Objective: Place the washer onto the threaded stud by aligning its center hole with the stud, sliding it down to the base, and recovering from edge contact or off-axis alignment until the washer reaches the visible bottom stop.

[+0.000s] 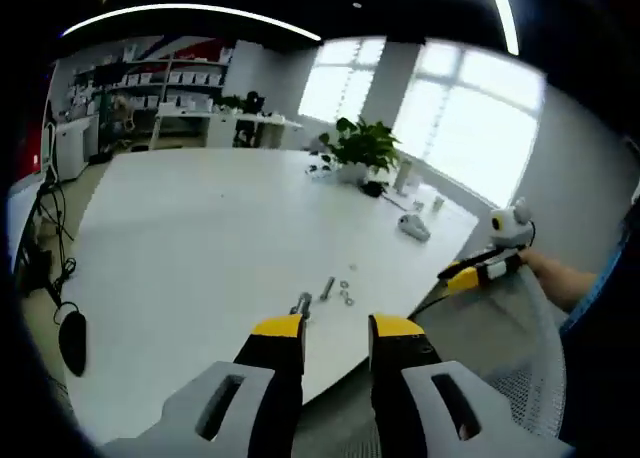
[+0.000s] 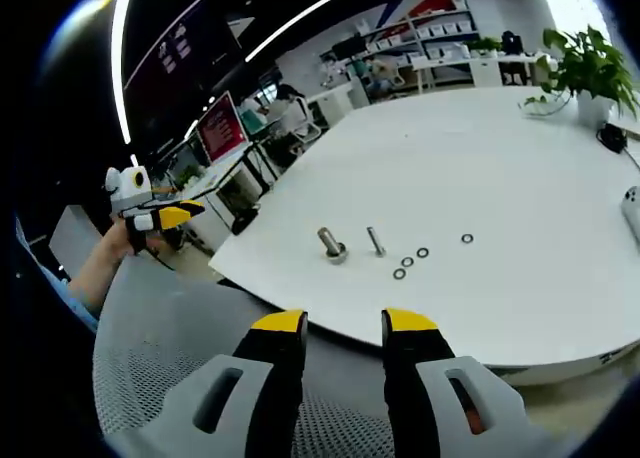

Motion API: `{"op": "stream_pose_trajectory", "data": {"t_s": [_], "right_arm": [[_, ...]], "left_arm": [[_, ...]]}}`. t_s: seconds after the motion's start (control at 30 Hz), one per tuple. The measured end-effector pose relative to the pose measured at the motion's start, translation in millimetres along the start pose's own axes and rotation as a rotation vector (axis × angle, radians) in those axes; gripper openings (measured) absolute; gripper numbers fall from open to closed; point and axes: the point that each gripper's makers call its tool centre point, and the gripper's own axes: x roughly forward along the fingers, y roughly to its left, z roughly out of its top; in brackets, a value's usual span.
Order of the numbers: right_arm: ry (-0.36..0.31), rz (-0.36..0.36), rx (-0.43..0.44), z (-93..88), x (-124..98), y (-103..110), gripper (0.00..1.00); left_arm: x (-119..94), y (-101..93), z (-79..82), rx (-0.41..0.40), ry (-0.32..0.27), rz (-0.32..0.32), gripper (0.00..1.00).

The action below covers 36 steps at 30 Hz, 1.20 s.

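On the white table (image 2: 520, 148) stands a threaded stud (image 2: 332, 245) on a wide base, with a second bolt (image 2: 375, 241) just right of it. Several small washers (image 2: 407, 263) lie loose beside them, one (image 2: 467, 239) a little apart. My right gripper (image 2: 344, 323) hovers off the table's near edge, open and holding nothing. My left gripper (image 1: 337, 328) is open too, short of the stud (image 1: 302, 304), bolt (image 1: 327, 287) and washers (image 1: 345, 294). Each gripper shows in the other's view, held in a hand: right gripper (image 1: 455, 275), left gripper (image 2: 185, 214).
A grey mesh chair back (image 2: 170, 348) (image 1: 500, 348) lies below both grippers, off the table edge. A potted plant (image 1: 362, 143) (image 2: 590, 63) and a white device (image 1: 413, 227) sit at the far side. Shelves and desks line the back wall.
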Motion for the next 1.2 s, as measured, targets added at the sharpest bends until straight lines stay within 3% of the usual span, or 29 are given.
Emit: {"op": "stream_pose_trajectory", "data": {"t_s": [0.17,0.23,0.33,0.37,0.5,0.6,0.63,0.67,0.7,0.8,0.83,0.87,0.9,1.0,1.1,1.2], "right_arm": [[-0.008,0.004,0.011,0.5,-1,1,0.32],[0.022,0.015,-0.005,-3.3,0,4,0.32],[0.114,0.013,-0.043,-15.5,1,4,0.33],[0.141,0.020,-0.069,-18.5,2,5,0.33],[0.196,0.157,-0.091,-22.7,4,18,0.38],[0.299,0.294,-0.070,-30.9,2,24,0.29],[0.323,0.326,-0.045,-31.1,3,23,0.29],[0.325,0.333,-0.059,-29.5,5,20,0.30],[0.316,0.335,-0.118,-25.6,8,13,0.30],[0.320,0.299,-0.204,-16.0,15,-10,0.31],[0.317,0.289,-0.208,-12.4,18,-15,0.31],[0.312,0.280,-0.228,-6.4,23,-21,0.31],[0.313,0.281,-0.243,-3.0,26,-24,0.31],[0.359,0.254,-0.330,2.8,40,-39,0.30],[0.400,0.238,-0.461,6.8,58,-50,0.30],[0.402,0.261,-0.456,4.5,72,-53,0.30]], "left_arm": [[4,-8.6,-4.6,0.014,0.002,0.031,0.25],[1,2.8,-6.7,-0.001,0.027,0.115,0.29],[-4,-0.2,-2.2,0.009,0.024,0.148,0.28],[-6,-0.4,-0.3,0.009,0.022,0.192,0.28],[-6,-3.4,-1.2,0.014,0.017,0.272,0.29],[-10,8.5,-11.1,0.039,0.046,0.374,0.27],[-11,15.1,-11.2,0.050,0.020,0.405,0.25],[-13,18.9,-16.4,0.028,0.041,0.429,0.24],[-15,22.3,-20.6,0.020,0.058,0.446,0.24],[-21,35.6,-25.7,-0.023,0.020,0.487,0.24],[-23,35.3,-24.5,-0.067,0.000,0.487,0.24],[-27,36.5,-15.6,-0.088,-0.068,0.489,0.24],[-28,38.4,-13.2,-0.071,-0.089,0.496,0.24],[-27,42.7,-26.6,-0.095,-0.026,0.509,0.23],[-28,44.1,-25.5,-0.101,-0.036,0.510,0.23],[-27,44.4,-30.2,-0.104,-0.016,0.508,0.23]]}}
